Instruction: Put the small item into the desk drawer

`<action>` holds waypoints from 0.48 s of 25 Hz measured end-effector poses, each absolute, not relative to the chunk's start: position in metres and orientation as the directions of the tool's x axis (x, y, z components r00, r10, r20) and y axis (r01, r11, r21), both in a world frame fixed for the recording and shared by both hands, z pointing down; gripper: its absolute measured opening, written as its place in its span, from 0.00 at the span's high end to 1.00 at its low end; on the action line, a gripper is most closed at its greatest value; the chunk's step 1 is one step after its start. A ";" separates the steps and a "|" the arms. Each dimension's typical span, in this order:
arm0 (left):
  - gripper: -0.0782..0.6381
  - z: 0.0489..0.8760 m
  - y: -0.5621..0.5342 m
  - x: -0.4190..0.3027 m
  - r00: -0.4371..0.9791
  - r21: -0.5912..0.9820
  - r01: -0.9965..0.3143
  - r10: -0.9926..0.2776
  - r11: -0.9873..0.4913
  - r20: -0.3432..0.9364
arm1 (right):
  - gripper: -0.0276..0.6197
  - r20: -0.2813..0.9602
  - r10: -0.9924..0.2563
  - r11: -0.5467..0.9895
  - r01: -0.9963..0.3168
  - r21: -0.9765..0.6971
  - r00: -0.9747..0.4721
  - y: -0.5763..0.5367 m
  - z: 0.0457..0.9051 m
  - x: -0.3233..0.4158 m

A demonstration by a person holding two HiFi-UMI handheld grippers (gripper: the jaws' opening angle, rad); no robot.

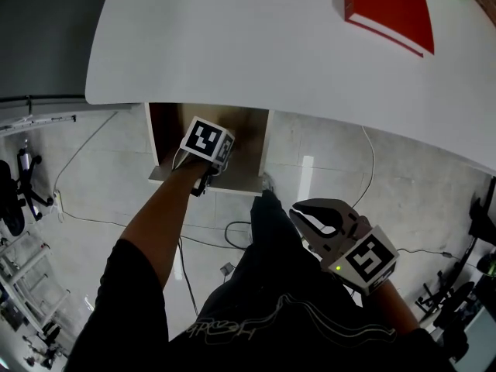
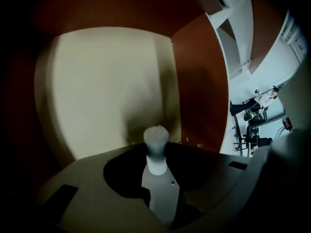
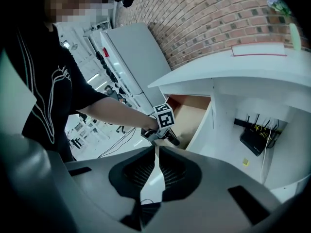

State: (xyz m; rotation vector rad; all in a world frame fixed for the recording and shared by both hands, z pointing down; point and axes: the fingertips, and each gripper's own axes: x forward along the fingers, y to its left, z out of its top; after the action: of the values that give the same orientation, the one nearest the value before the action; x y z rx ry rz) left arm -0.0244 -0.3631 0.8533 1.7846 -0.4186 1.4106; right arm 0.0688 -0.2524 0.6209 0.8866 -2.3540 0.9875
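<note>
The desk drawer [image 1: 246, 175] stands pulled out under the white desk [image 1: 232, 45], with brown walls and a pale floor [image 2: 97, 91]. My left gripper [image 2: 156, 155] reaches down into it; in the head view only its marker cube [image 1: 208, 142] shows, and the jaws are hidden. A small whitish item with a rounded cap [image 2: 156, 142] sits upright between those jaws, which are shut on it above the drawer floor. My right gripper [image 1: 304, 214] hangs shut and empty near the person's lap, clear of the drawer [image 3: 187, 111]; in its own view the right gripper [image 3: 156, 152] has its pads together.
A red book [image 1: 391, 6] lies at the far right of the desktop. Cables [image 1: 232, 231] trail over the tiled floor below the drawer. A black router [image 3: 255, 140] with wires is mounted under the desk, right of the drawer. The person's legs fill the lower head view.
</note>
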 end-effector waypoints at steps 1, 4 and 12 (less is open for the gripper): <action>0.70 0.859 -0.362 -0.024 0.314 0.383 -0.680 0.223 -0.625 0.923 | 0.87 0.599 -0.387 0.539 -0.699 -0.470 -0.701 -0.253 0.623 0.069; 0.70 0.870 -0.363 -0.025 0.299 0.372 -0.673 0.226 -0.639 0.927 | 0.87 0.603 -0.376 0.533 -0.697 -0.481 -0.704 -0.255 0.631 0.070; 0.57 0.868 -0.365 -0.021 0.325 0.406 -0.666 0.246 -0.626 0.913 | 0.87 0.607 -0.359 0.547 -0.686 -0.479 -0.709 -0.260 0.633 0.065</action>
State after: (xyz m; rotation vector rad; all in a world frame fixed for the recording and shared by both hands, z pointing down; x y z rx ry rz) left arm -0.0207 -0.3646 0.8682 1.7800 -0.3756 1.4161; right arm 0.0651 -0.2596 0.6334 0.8476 -2.3444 1.0013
